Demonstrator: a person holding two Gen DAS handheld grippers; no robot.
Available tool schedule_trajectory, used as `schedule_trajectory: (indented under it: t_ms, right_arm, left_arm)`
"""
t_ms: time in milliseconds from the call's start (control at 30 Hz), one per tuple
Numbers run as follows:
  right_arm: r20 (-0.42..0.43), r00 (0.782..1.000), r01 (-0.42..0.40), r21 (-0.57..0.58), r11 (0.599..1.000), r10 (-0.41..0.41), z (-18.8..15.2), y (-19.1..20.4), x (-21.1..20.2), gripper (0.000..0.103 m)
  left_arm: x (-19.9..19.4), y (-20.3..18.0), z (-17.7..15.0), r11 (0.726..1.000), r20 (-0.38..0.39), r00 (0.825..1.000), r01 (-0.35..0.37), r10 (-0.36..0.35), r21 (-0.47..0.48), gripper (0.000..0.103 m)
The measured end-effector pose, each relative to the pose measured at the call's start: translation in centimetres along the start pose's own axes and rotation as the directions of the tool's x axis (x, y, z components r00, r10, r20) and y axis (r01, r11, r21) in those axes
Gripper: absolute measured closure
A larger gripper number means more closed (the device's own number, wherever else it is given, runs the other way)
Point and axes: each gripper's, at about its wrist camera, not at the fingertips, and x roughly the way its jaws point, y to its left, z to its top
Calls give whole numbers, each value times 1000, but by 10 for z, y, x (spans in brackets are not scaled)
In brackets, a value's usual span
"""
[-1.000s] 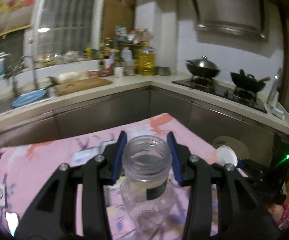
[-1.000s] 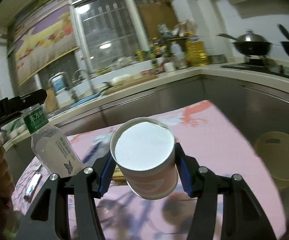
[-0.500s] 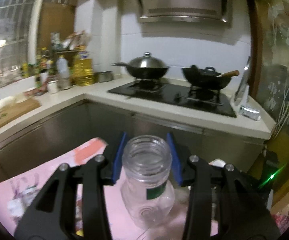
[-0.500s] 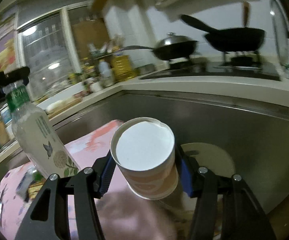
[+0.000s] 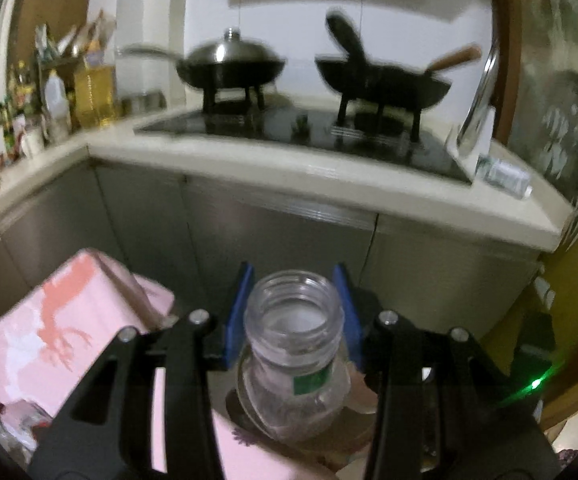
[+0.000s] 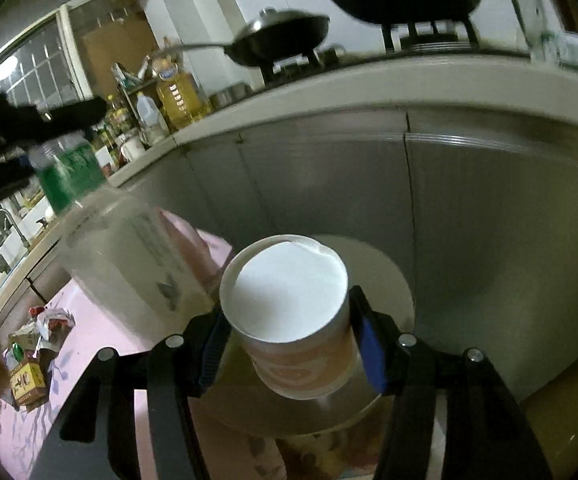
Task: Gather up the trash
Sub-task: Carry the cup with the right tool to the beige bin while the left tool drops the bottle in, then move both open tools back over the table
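Bottle [image 5: 293, 360] hangs upright, open neck toward camera.

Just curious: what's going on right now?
Left gripper clamps clear plastic bottle. Right gripper clamps white paper cup, above round bin. Nothing blocking.

Dim kitchen; pale counter [image 5: 329, 184] over steel cabinet doors [image 6: 489, 216]; white tiled wall [image 5: 297, 20]; barred window [image 6: 37, 68] at left
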Motion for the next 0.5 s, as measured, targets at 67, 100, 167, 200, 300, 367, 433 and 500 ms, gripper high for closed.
schedule_trajectory:
  t_ms: [67,100,167,200,300,367,433,500]
  right_arm:
    - [-23,999,-21,34,999,22,-4,-6,8,45]
    - [-38,999,-36,56,998,38,-7,-8,12,44]
    - [-60,997,-41,88,995,46,-10,-13,17,33]
    - [-63,997,-44,106,993,51,-12,-15,19,30]
    - [-39,999,-34,113,993,38,-9,-16,17,25]
    - [-22,999,-24,105,994,27,-6,-13,11,25]
    - [2,1000,-27,116,993,27,0,-12,2,25]
    - [36,999,-35,126,991,31,6,-8,-10,25]
  left_arm:
    - [22,1,-14,1000,-64,998,3,-4,-8,63]
    - [30,1,-19,1000,-91,996,-2,1,-5,63]
    - [45,2,-31,1000,-151,988,-21,22,8,52]
    - [48,3,-36,999,-167,985,-34,36,12,39]
    - [41,5,-42,998,-153,987,-53,55,17,34]
    - [32,6,-41,998,-140,988,-60,63,28,34]
    - [13,9,-36,998,-110,992,-64,67,25,34]
    - [-7,14,-29,998,-76,995,-61,62,13,34]
